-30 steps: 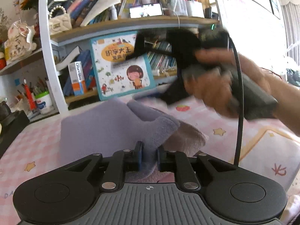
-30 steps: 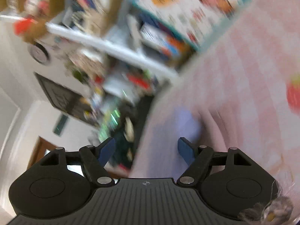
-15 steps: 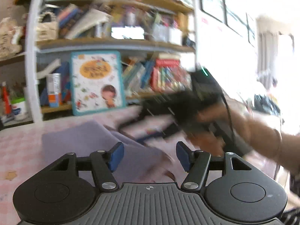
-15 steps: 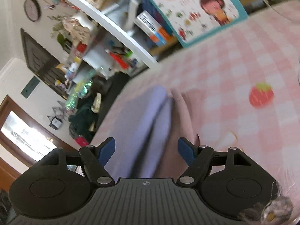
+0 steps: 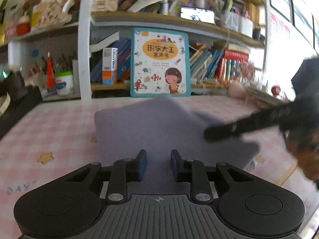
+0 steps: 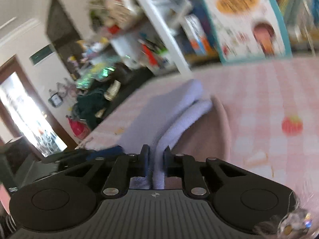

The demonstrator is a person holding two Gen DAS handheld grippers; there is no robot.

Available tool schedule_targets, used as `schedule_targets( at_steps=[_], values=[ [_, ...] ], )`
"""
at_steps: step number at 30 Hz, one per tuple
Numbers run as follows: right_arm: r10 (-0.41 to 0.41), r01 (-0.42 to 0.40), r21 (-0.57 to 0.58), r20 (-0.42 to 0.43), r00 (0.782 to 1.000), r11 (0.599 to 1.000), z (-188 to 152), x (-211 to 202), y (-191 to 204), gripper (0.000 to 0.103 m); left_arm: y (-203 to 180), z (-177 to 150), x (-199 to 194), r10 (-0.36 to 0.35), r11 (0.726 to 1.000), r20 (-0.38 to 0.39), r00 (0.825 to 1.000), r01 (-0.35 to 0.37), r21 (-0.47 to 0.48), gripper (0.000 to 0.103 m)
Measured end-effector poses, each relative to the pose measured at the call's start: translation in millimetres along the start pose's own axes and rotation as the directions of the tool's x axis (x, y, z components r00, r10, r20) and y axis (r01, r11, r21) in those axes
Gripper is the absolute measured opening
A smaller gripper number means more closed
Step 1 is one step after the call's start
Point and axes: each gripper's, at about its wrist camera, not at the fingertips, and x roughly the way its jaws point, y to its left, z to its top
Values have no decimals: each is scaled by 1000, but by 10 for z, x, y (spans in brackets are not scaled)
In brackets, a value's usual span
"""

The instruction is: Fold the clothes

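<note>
On the pink checked tablecloth (image 5: 59, 127) a lavender garment (image 5: 151, 127) lay part-folded over a pinkish piece. A fresh fold was judged under way, next needing a lift-and-carry: the right gripper (image 6: 156, 160) had just closed onto its bunched edge. The left gripper (image 5: 158, 164), angled downward, had narrowed without pinching cloth.

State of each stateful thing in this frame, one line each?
lavender garment: folded in layers, lying on the checked tablecloth.
right gripper: just closed, shut on a fold of the lavender garment.
left gripper: just been closing, fingers apart over the garment, pressing nothing.
picture book: closed, upright against the shelf.
</note>
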Motion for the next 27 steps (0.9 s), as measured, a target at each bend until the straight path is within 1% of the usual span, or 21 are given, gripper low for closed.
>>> schedule_targets(
  at_steps=[1, 2, 3, 4, 5, 7, 8, 10, 11, 12, 13, 15, 16, 17, 18, 20, 22, 23, 24, 27],
  values=[
    [-4, 4, -12, 3, 1000, 1000, -13, -5, 10, 12, 5, -2, 7, -3, 1000, -2, 1000, 3, -4, 25],
    [-34, 34, -9, -21, 999, 999, -38, 47, -34, 12, 18, -16, 4, -10, 1000, -2, 1000, 10, -12, 25],
    [-70, 70, 4, -58, 996, 998, -77, 126, -107, 12, 30, -22, 5, -22, 1000, -2, 1000, 22, -22, 26],
    [-71, 74, 38, -72, 995, 997, -122, 173, -190, 13, 36, -22, 8, -24, 999, -1, 1000, 24, -28, 26],
    [-45, 49, 84, -57, 997, 995, -152, 168, -264, 13, 32, -21, 8, -24, 999, -1, 1000, 24, -23, 27],
    [-35, 42, 129, -53, 998, 991, -155, 140, -311, 14, 29, -23, 0, -25, 1000, 1, 1000, 25, -10, 29],
    [-45, 51, 123, -53, 998, 991, -151, 135, -293, 15, 34, -14, -17, -28, 1000, 3, 1000, 28, -8, 30],
    [-73, 78, 100, -53, 996, 992, -133, 87, -234, 20, 56, 18, -72, -35, 999, 8, 999, 35, -9, 36],
    [-92, 95, 86, -46, 995, 992, -116, 39, -197, 30, 74, 39, -118, -32, 999, 18, 999, 33, -6, 51],
    [-117, 119, 65, -33, 993, 991, -94, -22, -156, 45, 101, 57, -173, -22, 1000, 33, 999, 22, -1, 68],
    [-139, 140, 44, -18, 990, 989, -75, -79, -128, 52, 132, 72, -228, -10, 1000, 49, 999, 10, 5, 73],
    [-169, 169, 35, -7, 986, 985, -49, -167, -130, 70, 206, 105, -323, 6, 1000, 68, 998, -7, 11, 79],
    [-179, 179, 40, -7, 984, 983, -38, -204, -146, 74, 254, 123, -336, 3, 1000, 60, 998, -4, 4, 82],
    [-186, 186, 52, -12, 983, 981, -31, -232, -173, 76, 305, 134, -329, -2, 1000, 47, 999, 3, -8, 86],
    [-185, 187, 84, -30, 982, 979, -37, -237, -231, 76, 357, 140, -302, -8, 1000, 28, 1000, 9, -22, 88],
    [-176, 186, 165, -77, 981, 969, -59, -201, -367, 76, 446, 138, -189, -19, 999, -26, 999, 18, -51, 89],
    [-155, 178, 230, -115, 981, 957, -103, -161, -470, 76, 543, 127, -27, -41, 995, -100, 994, 31, -100, 89],
    [-144, 172, 254, -125, 982, 952, -121, -150, -508, 76, 588, 122, 39, -55, 991, -123, 991, 39, -130, 89],
    [-134, 162, 264, -120, 984, 951, -122, -161, -521, 77, 646, 113, 97, -81, 983, -134, 988, 57, -177, 89],
    [-100, 134, 289, -130, 986, 948, -87, -134, -542, 77, 810, 88, 238, -145, 943, -138, 980, 95, -319, 89]
  ],
)
